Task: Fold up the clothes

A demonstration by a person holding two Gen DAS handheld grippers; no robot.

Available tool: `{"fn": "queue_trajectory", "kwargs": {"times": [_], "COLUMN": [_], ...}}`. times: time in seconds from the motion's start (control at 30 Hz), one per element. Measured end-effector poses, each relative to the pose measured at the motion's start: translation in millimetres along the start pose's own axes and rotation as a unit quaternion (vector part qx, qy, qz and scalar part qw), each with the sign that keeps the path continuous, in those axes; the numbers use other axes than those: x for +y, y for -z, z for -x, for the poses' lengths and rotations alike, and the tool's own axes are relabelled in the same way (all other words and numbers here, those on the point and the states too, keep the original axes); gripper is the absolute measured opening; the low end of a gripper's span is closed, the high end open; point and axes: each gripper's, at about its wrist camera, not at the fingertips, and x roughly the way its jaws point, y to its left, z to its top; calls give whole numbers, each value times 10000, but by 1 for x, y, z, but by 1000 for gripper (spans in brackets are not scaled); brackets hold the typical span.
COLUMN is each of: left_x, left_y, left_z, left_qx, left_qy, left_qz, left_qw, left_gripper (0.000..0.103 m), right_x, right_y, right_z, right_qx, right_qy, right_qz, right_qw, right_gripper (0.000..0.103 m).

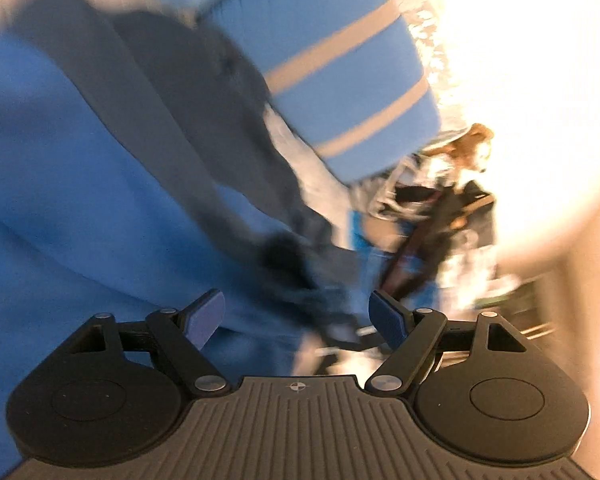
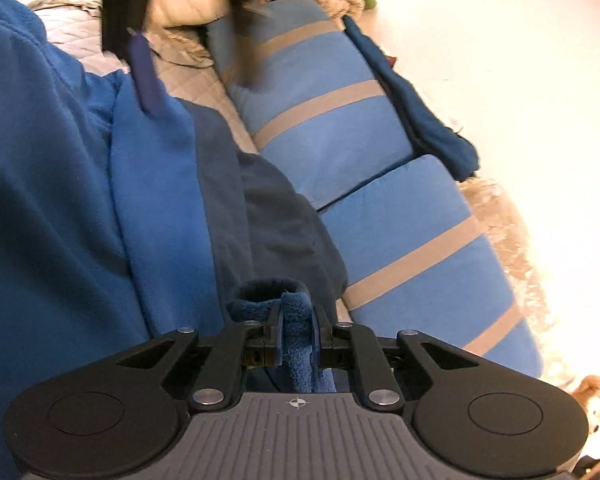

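Between right gripper (image 2: 296,334) jaws: blue fleece (image 2: 52,184) pinched; left gripper (image 1: 296,316) released, view blurred.

Left gripper (image 1: 296,316), right gripper (image 2: 296,334): black linkages, silver rivets, blue pads

I'm getting heavy blowout down the right side of both wrist feeds, warm glare washing out all detail there. Left wrist is badly motion-blurred beyond the sharp left gripper (image 1: 296,316). Right wrist is crisper, fisheye bending its edges.
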Motion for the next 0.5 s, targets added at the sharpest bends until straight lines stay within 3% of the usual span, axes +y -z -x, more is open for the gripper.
{"fn": "queue_trajectory", "kwargs": {"times": [0.13,0.27,0.33,0.37,0.43,0.5], "left_x": [12,26,31,33,33,31], "left_y": [-6,-3,0,1,-1,-4], "left_z": [-50,-92,-103,-105,-107,-105], "left_qx": [386,897,945,930,852,756], "left_qy": [323,53,-72,-115,-225,-360], "left_qz": [1066,1523,1651,1669,1647,1509], "left_qw": [9930,9842,9817,9815,9824,9850], "left_gripper": [78,77,66,53,40,18], "right_x": [15,27,32,35,40,44], "right_y": [-6,-8,-8,-9,-8,-8], "right_z": [-6,-9,-11,-11,-12,-11], "right_qx": [-95,-168,-197,-212,-258,-287], "right_qy": [227,427,531,583,566,492], "right_qz": [2,164,244,285,445,585], "right_qw": [9997,9988,9981,9977,9971,9967], "right_gripper": [15,15,15,15,15,15]}}
